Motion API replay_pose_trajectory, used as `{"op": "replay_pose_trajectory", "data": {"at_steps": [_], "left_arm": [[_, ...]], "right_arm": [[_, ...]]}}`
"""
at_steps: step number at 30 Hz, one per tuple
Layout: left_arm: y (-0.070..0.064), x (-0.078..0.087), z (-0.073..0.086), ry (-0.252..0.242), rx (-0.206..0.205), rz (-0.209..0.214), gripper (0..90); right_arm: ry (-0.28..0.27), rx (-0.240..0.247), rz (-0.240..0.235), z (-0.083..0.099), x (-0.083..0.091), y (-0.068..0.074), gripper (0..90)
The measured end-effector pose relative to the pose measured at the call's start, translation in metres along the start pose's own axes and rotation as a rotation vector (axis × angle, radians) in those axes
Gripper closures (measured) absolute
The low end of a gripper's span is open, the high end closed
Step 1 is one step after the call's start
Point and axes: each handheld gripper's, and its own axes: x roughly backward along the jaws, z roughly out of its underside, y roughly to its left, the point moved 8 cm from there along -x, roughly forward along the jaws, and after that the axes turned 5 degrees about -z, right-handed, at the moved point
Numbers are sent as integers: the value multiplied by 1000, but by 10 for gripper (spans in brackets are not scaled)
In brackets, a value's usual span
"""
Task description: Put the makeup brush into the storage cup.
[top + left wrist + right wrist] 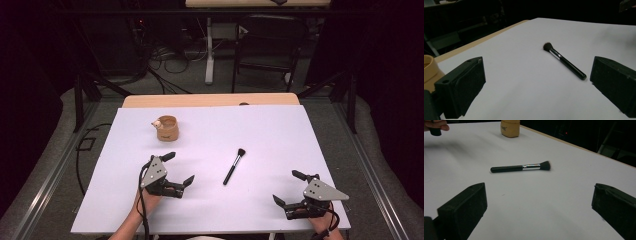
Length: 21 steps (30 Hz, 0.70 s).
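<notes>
A black-handled makeup brush with a silver ferrule and dark bristles (234, 166) lies flat on the white-covered table (280, 135), between the two grippers and apart from both. A tan, round wooden holder (167, 128) stands farther back on the left side. The left gripper (176, 169) hovers just left of the brush with its jaws spread wide and empty; the right gripper (289, 188) sits near the front right edge, jaws also wide and holding nothing.

The step in hand looks like picking up the brush, probably to drop it in the holder. The left gripper is the nearer one. To do it well, turn the jaws so they straddle the handle crosswise, come down low over the black grip rather than the bristles, and close near its middle so the brush does not tip. The slim, round handle may roll away, so close squarely and gently.
</notes>
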Motion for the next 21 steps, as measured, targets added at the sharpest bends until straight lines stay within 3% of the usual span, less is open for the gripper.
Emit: {"op": "replay_pose_trajectory", "data": {"at_steps": [21], "left_arm": [[-15,-44,-32,49,-77,53,2]], "right_arm": [[1,-2,-3,0,0,0,0]]}}
